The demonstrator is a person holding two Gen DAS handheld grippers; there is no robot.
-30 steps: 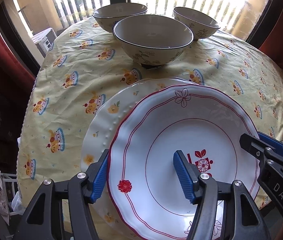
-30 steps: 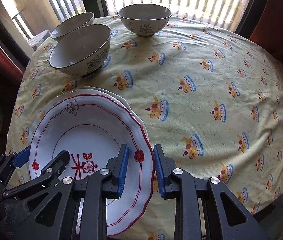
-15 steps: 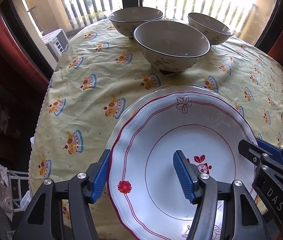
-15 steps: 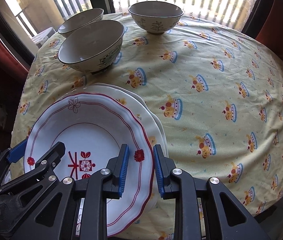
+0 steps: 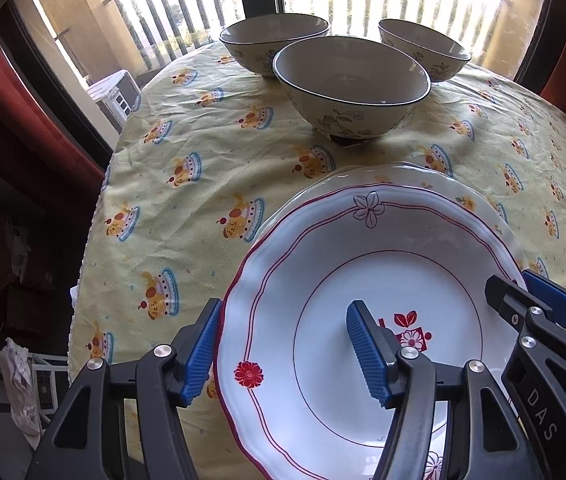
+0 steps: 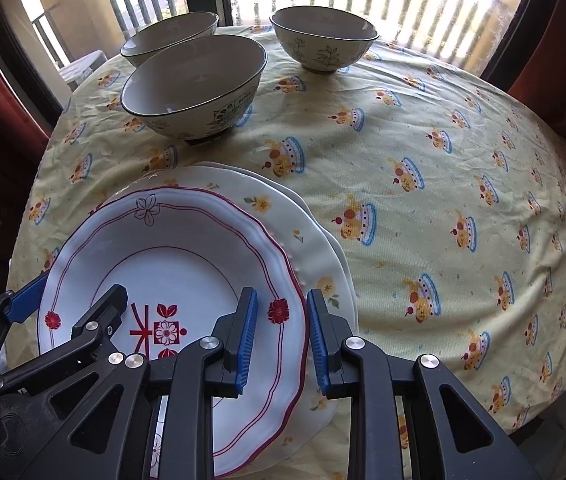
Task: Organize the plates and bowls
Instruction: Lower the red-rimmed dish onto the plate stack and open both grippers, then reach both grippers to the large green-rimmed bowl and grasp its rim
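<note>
The left gripper [image 5: 283, 350] is pointed steeply downward with its jaws set moderately apart, one blue pad [image 5: 199, 354] outside the plate [image 5: 323, 264] rim and the other over its well. The right gripper [image 6: 279, 340] is likewise angled steeply down, its jaws narrowly spaced astride the opposite rim.

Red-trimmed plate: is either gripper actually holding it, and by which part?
Both straddle the red-trimmed plate by opposite rim edges: right gripper at its right rim, left gripper at its left rim. Whether the pads press cannot be told.
</note>
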